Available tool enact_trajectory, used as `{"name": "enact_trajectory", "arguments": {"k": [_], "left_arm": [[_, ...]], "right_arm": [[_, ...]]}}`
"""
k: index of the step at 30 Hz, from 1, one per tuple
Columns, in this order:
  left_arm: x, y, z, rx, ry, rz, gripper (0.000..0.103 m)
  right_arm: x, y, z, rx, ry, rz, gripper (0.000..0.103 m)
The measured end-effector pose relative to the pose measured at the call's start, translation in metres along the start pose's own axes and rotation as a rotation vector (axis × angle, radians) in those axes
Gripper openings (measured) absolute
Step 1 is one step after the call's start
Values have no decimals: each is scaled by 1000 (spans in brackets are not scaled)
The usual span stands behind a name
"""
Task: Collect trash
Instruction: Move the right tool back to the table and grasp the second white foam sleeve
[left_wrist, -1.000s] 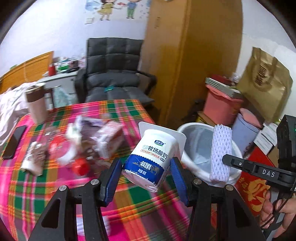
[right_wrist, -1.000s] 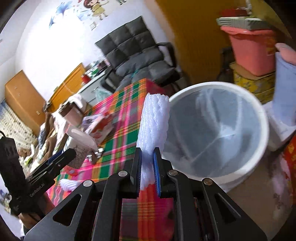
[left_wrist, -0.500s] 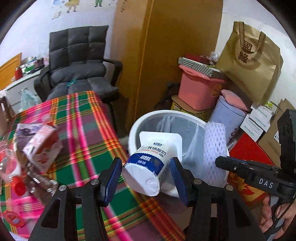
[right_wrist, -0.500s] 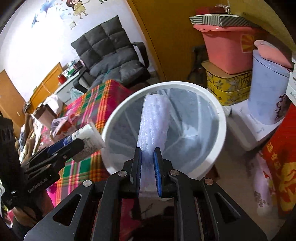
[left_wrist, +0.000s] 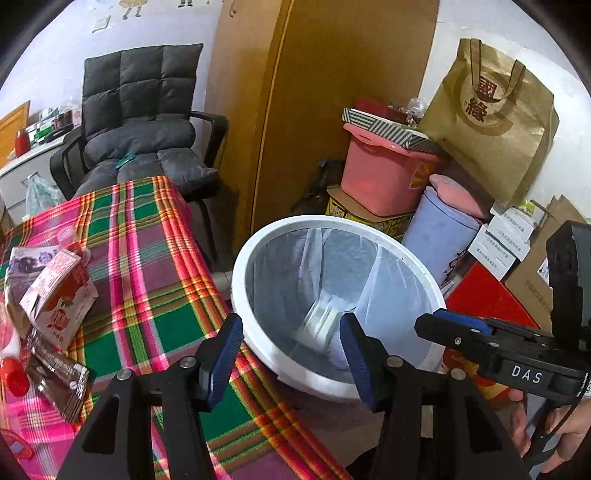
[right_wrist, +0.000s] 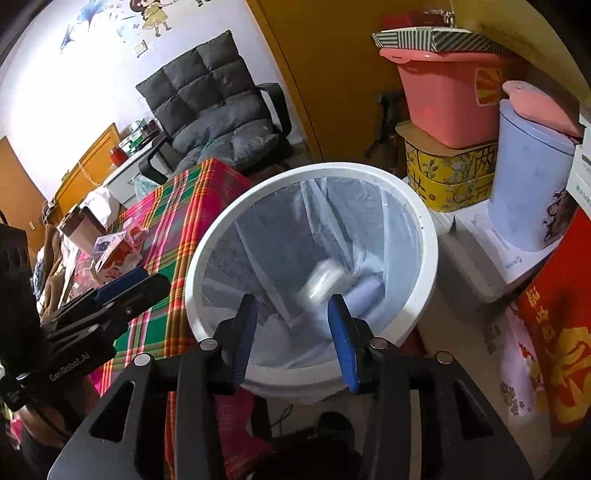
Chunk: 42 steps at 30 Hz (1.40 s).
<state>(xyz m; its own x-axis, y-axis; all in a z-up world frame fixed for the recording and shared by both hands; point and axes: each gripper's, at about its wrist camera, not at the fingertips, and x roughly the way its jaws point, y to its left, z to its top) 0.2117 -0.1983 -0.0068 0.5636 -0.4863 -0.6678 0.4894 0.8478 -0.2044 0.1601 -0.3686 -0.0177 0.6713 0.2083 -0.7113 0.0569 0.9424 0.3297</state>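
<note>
The white bin (left_wrist: 332, 221) with a clear liner stands beside the plaid-covered table (left_wrist: 147, 258). Inside it, a blurred white yoghurt cup (left_wrist: 317, 325) is falling, also caught as the cup (right_wrist: 325, 282) in the right wrist view, beside the white foam net (right_wrist: 365, 295) lying on the liner. My left gripper (left_wrist: 291, 325) hangs open over the near rim with nothing between its fingers. My right gripper (right_wrist: 292, 301) is over the bin (right_wrist: 310, 170), its jaws opening and empty. More trash lies on the table: a red milk carton (left_wrist: 55, 295) and a brown wrapper (left_wrist: 55, 369).
A grey padded chair (left_wrist: 140, 129) stands behind the table. A pink tub (left_wrist: 384, 177), a lavender container (left_wrist: 439, 236), a gold paper bag (left_wrist: 491, 122) and boxes crowd the floor behind the bin. A person's hand (left_wrist: 554, 435) holds the right gripper (left_wrist: 443, 321).
Both grippers swung from the table to above the bin. The yoghurt cup left the left fingers and the foam net left the right fingers; both dropped into the bin. The right jaws spread apart.
</note>
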Motion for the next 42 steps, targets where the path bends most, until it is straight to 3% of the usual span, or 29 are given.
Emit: {"name": "enact_trajectory", "arguments": {"k": [10,24,42], "left_arm": [[-45,19,-16,-59,-47,48,54],[-122,67,-76,-159,-94,237,54],[-167,125,-132,-323,-83,372,54]], "right_arm": [[-20,21,-11,-52,-43,57,42],[-28,87,-39,-198,-47,208,42],[-21,147,-62,-346,5,307,43]]}}
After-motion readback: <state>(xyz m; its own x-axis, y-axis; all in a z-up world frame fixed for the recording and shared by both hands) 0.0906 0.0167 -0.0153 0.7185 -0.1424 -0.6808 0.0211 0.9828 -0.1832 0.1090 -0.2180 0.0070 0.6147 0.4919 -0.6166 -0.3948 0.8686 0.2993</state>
